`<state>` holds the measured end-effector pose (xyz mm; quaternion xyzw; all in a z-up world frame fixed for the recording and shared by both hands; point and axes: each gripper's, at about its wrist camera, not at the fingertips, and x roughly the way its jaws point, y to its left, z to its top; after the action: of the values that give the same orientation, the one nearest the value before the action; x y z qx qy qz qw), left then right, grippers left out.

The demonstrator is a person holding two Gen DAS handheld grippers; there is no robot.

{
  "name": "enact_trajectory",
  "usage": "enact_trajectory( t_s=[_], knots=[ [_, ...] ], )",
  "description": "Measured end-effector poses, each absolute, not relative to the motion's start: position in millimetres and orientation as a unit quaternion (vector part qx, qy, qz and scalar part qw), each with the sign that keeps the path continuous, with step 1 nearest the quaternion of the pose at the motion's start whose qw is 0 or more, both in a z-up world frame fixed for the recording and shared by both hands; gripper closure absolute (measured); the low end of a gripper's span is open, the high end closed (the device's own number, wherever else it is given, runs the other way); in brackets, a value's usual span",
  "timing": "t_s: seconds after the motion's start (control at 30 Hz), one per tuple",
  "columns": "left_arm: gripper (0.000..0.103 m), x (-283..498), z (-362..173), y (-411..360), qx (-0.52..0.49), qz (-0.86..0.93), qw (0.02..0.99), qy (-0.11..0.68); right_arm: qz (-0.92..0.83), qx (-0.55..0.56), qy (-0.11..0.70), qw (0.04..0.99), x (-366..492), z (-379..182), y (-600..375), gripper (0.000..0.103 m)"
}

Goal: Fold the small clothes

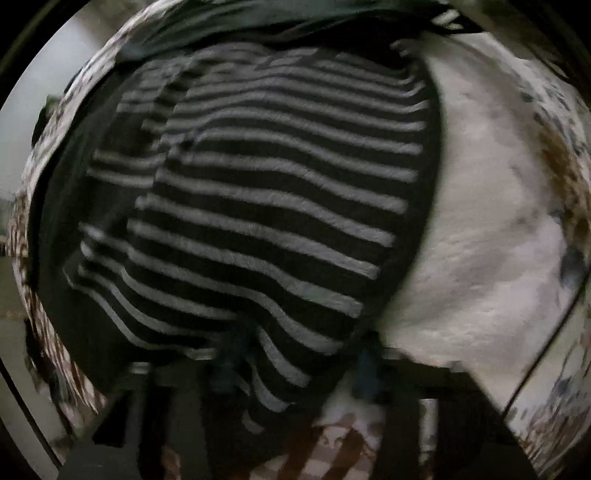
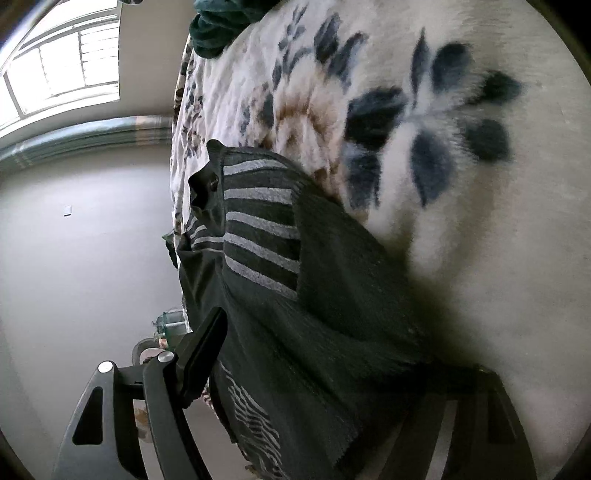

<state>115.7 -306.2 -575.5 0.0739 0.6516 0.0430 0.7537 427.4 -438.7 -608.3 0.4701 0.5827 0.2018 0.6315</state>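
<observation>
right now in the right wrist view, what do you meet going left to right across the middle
Pale wall → striped dark garment hanging off the bed edge → floral blanket with its dark blue leaf print.

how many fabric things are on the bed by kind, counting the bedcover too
Striped black-and-grey garment: 1
Dark green cloth at the far end: 1
White floral blanket underneath: 1
Total: 3
</observation>
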Motion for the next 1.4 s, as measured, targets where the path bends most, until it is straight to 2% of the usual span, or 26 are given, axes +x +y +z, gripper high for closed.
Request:
enact_trajectory(
  t_s=[0.03,0.07,0.1,0.43,0.87,1.17,1.4],
  knots=[
    [0.09,116.5,-572.0,-308.8,0.083,0.042,0.756,0.648,0.197,0.465,0.587,0.633,429.7,-608.5,-435.7,0.056],
    [0.094,117.5,-567.4,-308.7,0.086,0.041,0.759,0.644,0.19,0.459,0.592,0.634,430.4,-608.9,-432.7,0.077],
    [0.095,119.5,-562.0,-304.9,0.074,0.038,0.761,0.643,0.188,0.46,0.593,0.634,432.0,-608.5,-429.9,0.088],
    [0.098,142.6,-493.7,-258.4,-0.014,0.05,0.779,0.624,0.126,0.439,0.597,0.659,437.6,-567.5,-404.3,0.092],
    [0.098,144.3,-410.7,-173.9,-0.052,0.076,0.809,0.58,0.151,0.394,0.582,0.695,464.2,-461.5,-344.7,0.093],
    [0.099,156.0,-393.5,-74.4,-0.101,0.062,0.809,0.576,0.141,0.363,0.585,0.712,504.4,-409.3,-254.8,0.093],
    [0.099,174.1,-408.9,21.8,-0.161,0.045,0.8,0.577,0.13,0.332,0.598,0.718,538.9,-406.6,-159.2,0.093]
  ],
)
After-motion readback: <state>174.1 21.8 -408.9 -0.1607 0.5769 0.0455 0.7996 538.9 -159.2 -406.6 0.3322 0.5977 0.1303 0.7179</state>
